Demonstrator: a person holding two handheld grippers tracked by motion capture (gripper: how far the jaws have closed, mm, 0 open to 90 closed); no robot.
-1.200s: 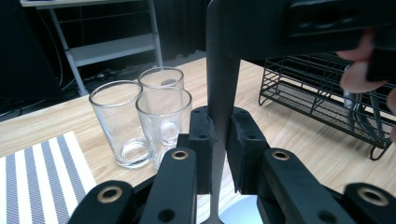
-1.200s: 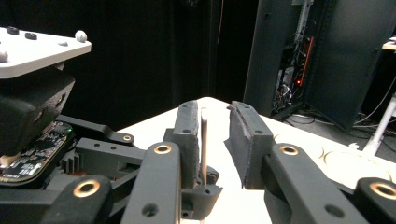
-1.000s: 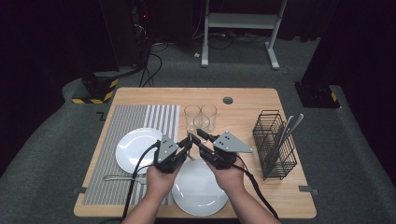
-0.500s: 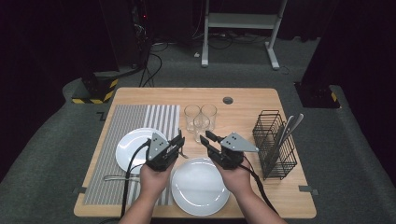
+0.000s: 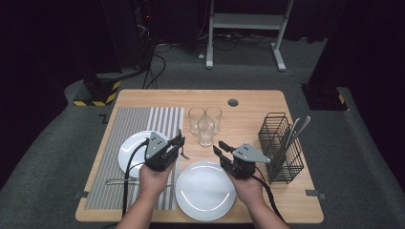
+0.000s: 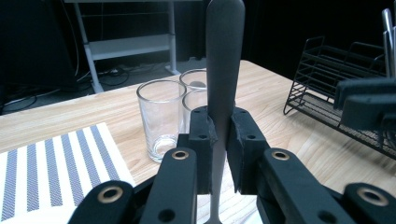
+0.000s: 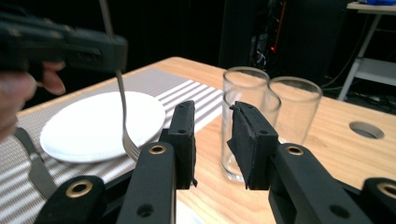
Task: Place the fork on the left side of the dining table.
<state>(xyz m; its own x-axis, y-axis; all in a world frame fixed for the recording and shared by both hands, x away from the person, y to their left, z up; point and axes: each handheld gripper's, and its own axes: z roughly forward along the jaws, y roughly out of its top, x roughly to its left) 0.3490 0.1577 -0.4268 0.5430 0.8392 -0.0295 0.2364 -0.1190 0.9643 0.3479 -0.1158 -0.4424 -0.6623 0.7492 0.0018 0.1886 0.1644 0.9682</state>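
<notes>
Your right gripper view shows the thin metal fork's point(image 7: 122, 116) tines hanging down, while your left gripper point(image 6: 219, 140) clamps its handle upright and your right gripper point(image 7: 212, 140) stands narrowly parted, empty.

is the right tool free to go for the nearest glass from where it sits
Probably yes. The right tool is open and holds nothing, and the nearest glass stands just ahead of its jaws with bare table between. The fork in the left tool hangs off to the side.

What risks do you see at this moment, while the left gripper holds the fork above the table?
1. The left gripper pinches the fork on its thin handle only, so the fork may swing or slip out.
2. The glasses stand close together nearby; a wide move of the right gripper, which is open, may knock them over.
</notes>
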